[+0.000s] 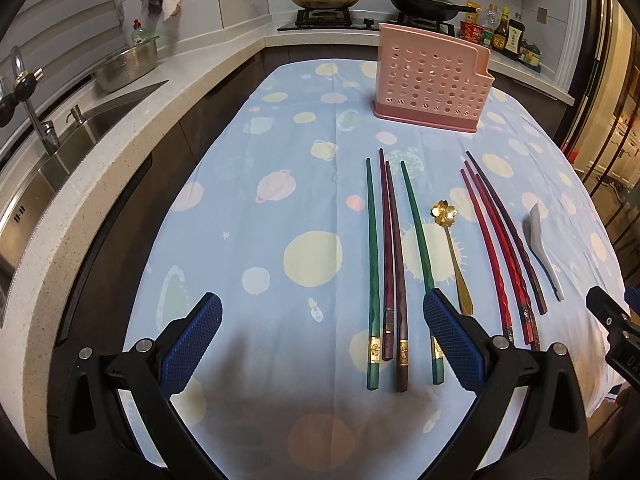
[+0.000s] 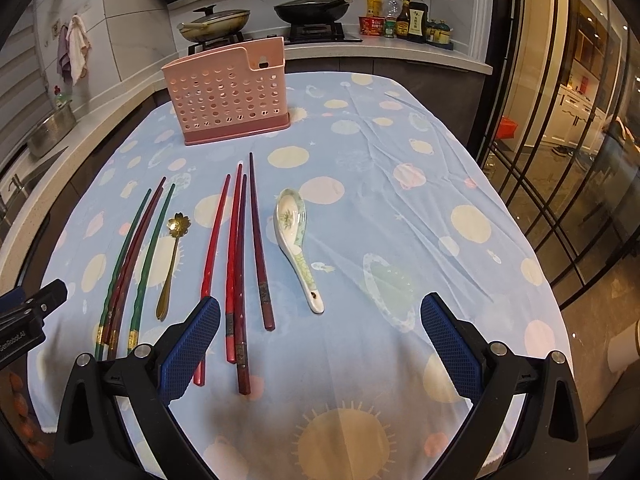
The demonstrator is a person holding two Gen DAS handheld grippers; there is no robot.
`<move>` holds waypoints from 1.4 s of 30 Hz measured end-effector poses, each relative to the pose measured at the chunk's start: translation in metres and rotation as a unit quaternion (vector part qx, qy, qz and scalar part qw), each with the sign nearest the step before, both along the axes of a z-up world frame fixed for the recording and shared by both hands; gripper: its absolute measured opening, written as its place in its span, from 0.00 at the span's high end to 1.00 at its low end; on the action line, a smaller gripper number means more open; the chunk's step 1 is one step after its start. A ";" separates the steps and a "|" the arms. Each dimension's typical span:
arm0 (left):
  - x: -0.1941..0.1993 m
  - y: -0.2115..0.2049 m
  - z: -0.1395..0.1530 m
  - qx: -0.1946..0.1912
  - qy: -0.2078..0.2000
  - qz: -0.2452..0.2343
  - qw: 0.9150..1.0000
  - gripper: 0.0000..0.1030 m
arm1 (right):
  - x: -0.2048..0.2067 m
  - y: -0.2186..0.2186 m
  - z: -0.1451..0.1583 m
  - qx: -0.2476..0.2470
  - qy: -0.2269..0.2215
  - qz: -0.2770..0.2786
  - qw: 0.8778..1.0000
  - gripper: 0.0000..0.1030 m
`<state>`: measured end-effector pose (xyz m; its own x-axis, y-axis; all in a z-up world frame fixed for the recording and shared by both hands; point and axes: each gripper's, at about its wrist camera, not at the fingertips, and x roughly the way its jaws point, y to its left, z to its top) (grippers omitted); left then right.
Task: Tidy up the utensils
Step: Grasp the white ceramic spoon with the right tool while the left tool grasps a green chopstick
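side-by-side wrist views, shared pink holder [image 1: 430, 80]

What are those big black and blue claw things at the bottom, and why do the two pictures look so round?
They are grabbing tools that a person holds, one in each hand. Each tool has two blue fingers and a tiny camera looking along them, and its lens bends the picture round. One picture comes from the left gripper, the other from the right gripper. Both are open and hold nothing. On the blue tablecloth lie green chopsticks, dark red chopsticks, bright red chopsticks, a gold spoon shaped like a flower and a white soup spoon. Behind them stands a pink holder with holes, where the chopsticks and spoons probably go.
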<state>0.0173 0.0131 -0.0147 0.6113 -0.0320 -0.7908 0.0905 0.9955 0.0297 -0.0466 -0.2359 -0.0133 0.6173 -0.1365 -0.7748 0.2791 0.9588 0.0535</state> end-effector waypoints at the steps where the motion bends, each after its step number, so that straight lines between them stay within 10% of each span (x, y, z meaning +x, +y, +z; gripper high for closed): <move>1: 0.000 0.000 -0.002 0.001 0.002 -0.001 1.000 0.07 | 0.001 0.001 -0.002 0.000 0.002 0.001 1.000 0.07; 17: -0.008 -0.008 -0.009 -0.006 0.013 -0.028 1.000 0.07 | -0.001 0.002 -0.010 0.005 0.004 0.011 1.000 0.15; 24: 0.005 0.004 -0.031 -0.046 0.063 -0.027 0.997 0.33 | 0.023 -0.009 -0.025 0.019 0.011 0.012 1.000 0.33; 42: 0.011 0.006 -0.050 -0.043 0.074 -0.055 0.995 0.50 | 0.060 -0.013 -0.057 0.045 0.038 0.034 0.998 0.69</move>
